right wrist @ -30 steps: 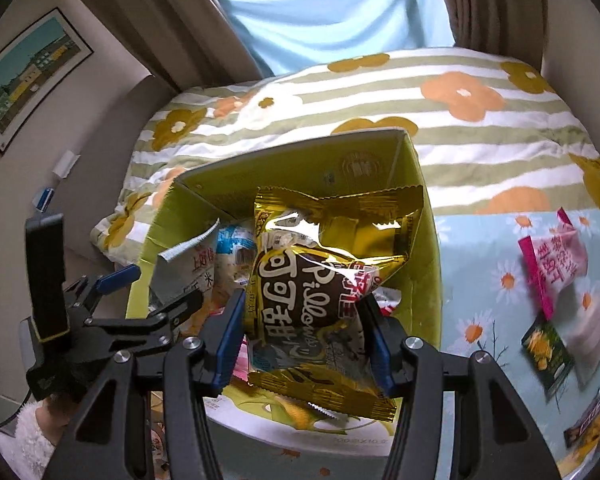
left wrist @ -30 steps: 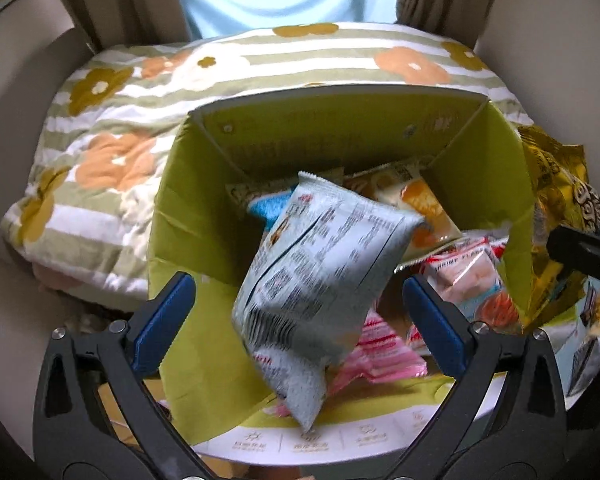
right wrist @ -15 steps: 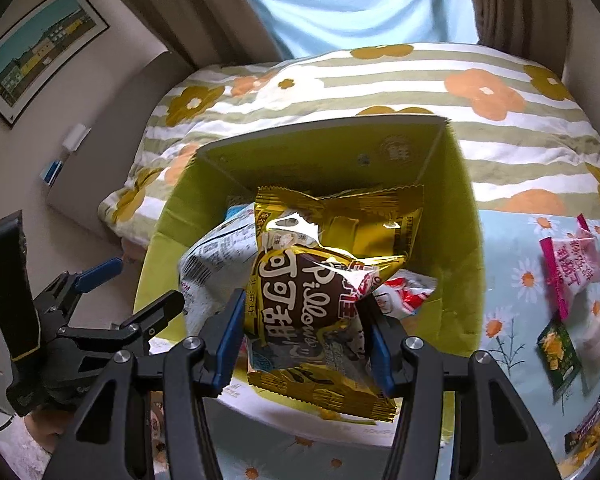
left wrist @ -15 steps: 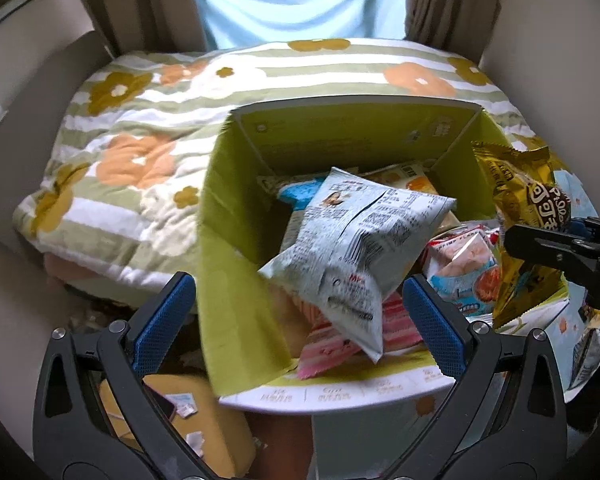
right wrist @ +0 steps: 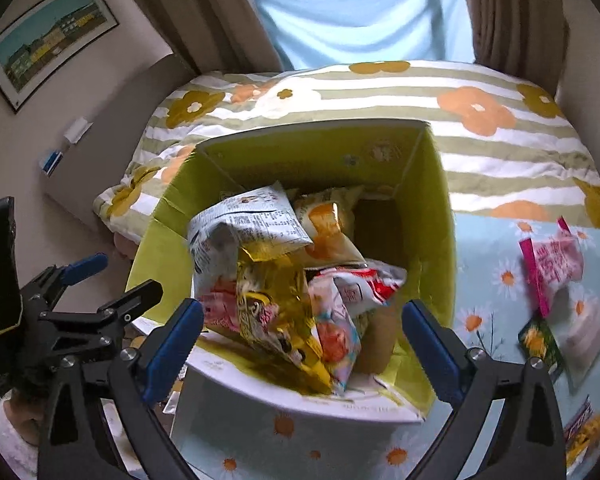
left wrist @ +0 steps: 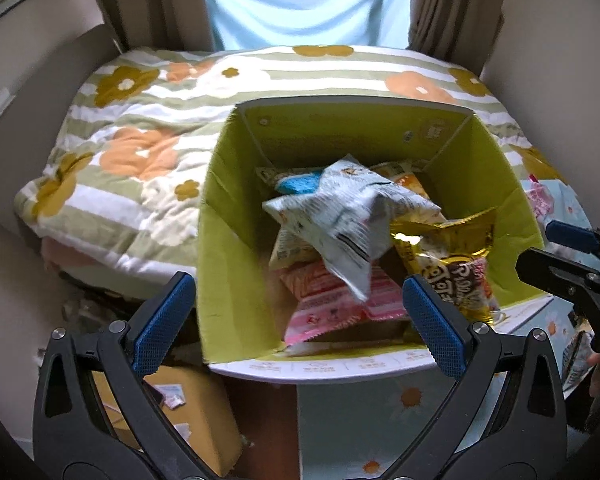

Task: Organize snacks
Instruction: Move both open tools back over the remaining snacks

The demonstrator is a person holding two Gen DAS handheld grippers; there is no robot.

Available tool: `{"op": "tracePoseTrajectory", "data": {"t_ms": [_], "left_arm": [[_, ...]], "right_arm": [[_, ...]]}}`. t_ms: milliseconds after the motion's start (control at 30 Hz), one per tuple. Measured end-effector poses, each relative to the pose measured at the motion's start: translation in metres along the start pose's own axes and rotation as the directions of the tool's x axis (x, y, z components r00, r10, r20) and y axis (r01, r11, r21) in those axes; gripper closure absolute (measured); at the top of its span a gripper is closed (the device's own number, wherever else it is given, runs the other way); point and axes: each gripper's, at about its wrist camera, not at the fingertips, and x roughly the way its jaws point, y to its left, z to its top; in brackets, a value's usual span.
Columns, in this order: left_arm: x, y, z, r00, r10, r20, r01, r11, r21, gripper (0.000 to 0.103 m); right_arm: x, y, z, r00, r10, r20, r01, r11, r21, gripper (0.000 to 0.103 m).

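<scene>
- Lime-green inside and white outside, the open cardboard box (left wrist: 236, 264) stands at the edge of a table under a pale blue daisy-print cloth (right wrist: 484, 320), with a bed under a striped floral quilt (left wrist: 140, 140) behind it.
- The right gripper (right wrist: 302, 340) hovers over the near rim of the box; its blue-padded jaws are opening and already stand wide, with nothing pressed between the pads.
- The gold foil snack bag with brown lettering (right wrist: 276, 300) lies loose in the box below that gripper, touching neither pad, leaning on the other packets.
- The left gripper (left wrist: 296, 316) is also spread wide and empty, above the left near corner of the box.
- A white-and-grey printed snack bag (left wrist: 340, 216) lies on top of the pile inside, over a pink striped packet (left wrist: 332, 308) and an orange-and-cream packet (right wrist: 328, 224).
- On the cloth to the right of the box lie a pink-and-white wrapped snack (right wrist: 552, 268) and a small dark green packet (right wrist: 540, 344), well apart from both grippers.
</scene>
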Motion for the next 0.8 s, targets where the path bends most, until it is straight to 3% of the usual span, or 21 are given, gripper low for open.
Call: {"op": "tracePoseTrajectory", "data": {"t_ms": [233,467,600,800], "left_arm": [[-0.011,-0.013,0.002,0.998,-0.058,0.03,0.057,0.998,0.03,0.0],[-0.02,-0.052,0.006,0.986,-0.158,0.058,0.149,0.98,0.129,0.0],[-0.028,-0.082,0.004,0.975,-0.219,0.048,0.207,0.96,0.187,0.0],[-0.046,-0.15,-0.003,0.948,-0.317,0.018,0.297,0.904,0.307,0.0]], "right_arm": [[-0.029,-0.007,-0.009,0.998,-0.047,0.052,0.046,0.999,0.025,0.004],[-0.067,-0.03,-0.027,0.985,-0.133,0.11,0.122,0.987,0.101,0.004],[-0.093,-0.053,-0.04,0.972,-0.194,0.135,0.173,0.973,0.155,0.004],[-0.14,-0.102,-0.059,0.954,-0.247,0.173,0.208,0.954,0.217,0.004]]}}
